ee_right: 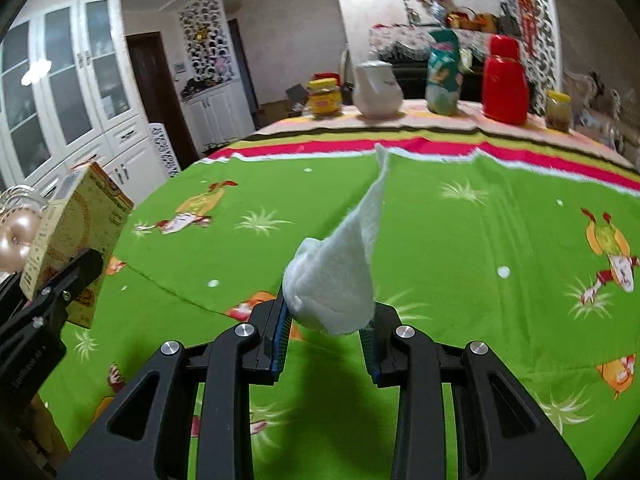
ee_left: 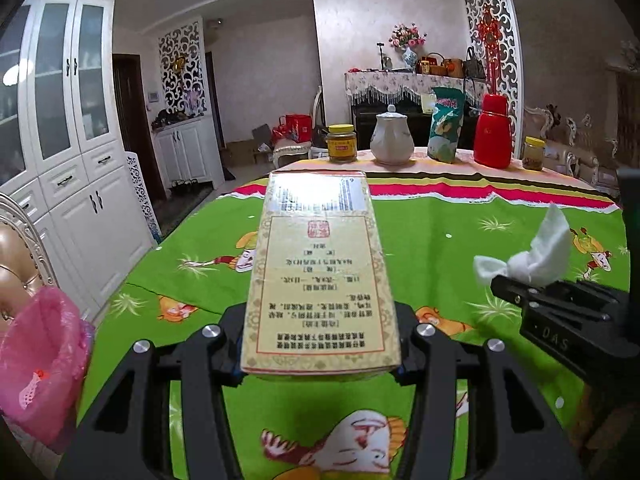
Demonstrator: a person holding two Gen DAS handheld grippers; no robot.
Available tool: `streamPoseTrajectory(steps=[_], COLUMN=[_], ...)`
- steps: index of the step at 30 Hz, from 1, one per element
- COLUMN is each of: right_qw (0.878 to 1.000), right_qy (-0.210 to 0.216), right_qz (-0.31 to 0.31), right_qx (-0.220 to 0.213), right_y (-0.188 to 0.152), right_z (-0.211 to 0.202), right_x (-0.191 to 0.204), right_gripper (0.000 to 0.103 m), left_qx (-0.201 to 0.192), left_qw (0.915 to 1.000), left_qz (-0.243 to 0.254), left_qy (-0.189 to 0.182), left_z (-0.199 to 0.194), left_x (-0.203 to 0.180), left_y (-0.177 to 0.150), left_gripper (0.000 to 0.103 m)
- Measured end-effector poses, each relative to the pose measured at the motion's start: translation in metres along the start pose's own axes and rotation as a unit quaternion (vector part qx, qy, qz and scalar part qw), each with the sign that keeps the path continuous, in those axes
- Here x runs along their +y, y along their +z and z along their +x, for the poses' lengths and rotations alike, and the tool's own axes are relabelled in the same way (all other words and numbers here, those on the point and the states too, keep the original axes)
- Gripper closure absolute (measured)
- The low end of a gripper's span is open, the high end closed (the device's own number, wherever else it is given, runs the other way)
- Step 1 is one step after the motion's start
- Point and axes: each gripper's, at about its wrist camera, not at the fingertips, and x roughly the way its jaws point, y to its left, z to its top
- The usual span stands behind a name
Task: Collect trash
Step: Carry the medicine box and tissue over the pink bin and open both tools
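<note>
Green cartoon-print tablecloth [ee_left: 460, 216] over the whole table, with red and striped border bands toward the far edge. White glass-door cabinets [ee_left: 60, 120] along the left wall.

Far edge of table, left to right: yellow-lidded jar [ee_left: 342, 143], white teapot [ee_left: 392, 140], green snack bag [ee_left: 446, 124], red thermos [ee_left: 493, 131], small jar [ee_left: 533, 153]. All upright, standing apart in a row.

Pink-lined bin [ee_left: 40, 364] off the near left edge of the table, beside a chair back.

Yellow printed box [ee_left: 320, 276] lifted clear of the cloth, long axis pointing away toward the far side, near end clamped in the left gripper [ee_left: 320, 368]. Jaws partly closed, pads pressed on both long sides of the box. Same box seen tilted at far left in the right wrist view [ee_right: 76, 232].

Crumpled white tissue [ee_right: 336, 288] pinched in the right gripper [ee_right: 326, 336]; jaws nearly fully closed on its bunched base, a loose pointed corner sticking up and away. Tissue held above the cloth, right of the box and well apart from it; visible too at right in the left wrist view [ee_left: 536, 252].

Right wrist view slightly blurred at far objects.
</note>
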Motion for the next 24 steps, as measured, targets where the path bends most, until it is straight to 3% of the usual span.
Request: streamPoseTrajectory(steps=[10, 24], right_qw=[0.997, 0.986], right_qy=[0.03, 0.072], right_qz=[-0.065, -0.139], right_qx=[-0.038, -0.052], right_y=[0.013, 0.008], right_z=[-0.032, -0.058], right_x=[0.041, 0.095], right_gripper=[0.071, 0.071], left_qx=[-0.019, -0.04], left_qw=[0.9995, 0.9963], left_qz=[-0.025, -0.073], left_qy=[0.008, 0.022], left_z=[-0.031, -0.076], left_x=[0.028, 0.085], left_y=[-0.006, -0.018], left_gripper=[0.054, 0.054])
